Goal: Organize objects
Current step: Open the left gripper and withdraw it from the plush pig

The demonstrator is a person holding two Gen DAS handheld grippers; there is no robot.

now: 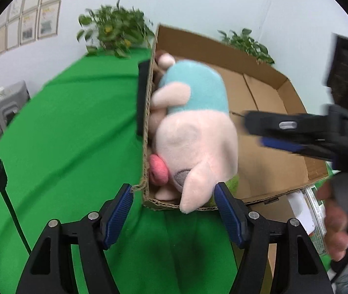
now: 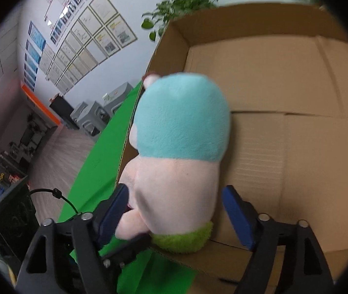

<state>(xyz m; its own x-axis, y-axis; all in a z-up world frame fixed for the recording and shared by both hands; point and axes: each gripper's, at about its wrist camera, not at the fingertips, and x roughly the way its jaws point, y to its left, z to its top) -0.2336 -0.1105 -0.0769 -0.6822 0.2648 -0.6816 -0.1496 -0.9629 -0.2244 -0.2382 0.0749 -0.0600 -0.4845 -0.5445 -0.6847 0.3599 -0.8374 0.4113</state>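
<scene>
Both grippers, left and right, released. Plush toy leans on box wall; recommend nudging it fully inside.

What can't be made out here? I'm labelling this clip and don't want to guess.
- Plush face: turned away in both views; only back and ears show.
- Items beside the plush: left view, hidden by the box wall and the plush.
- Green thing under the plush: mostly covered, unidentifiable.
- Right gripper jaws: motion-blurred in the left view.
- Label text: too small, partly covered by the hand.
</scene>
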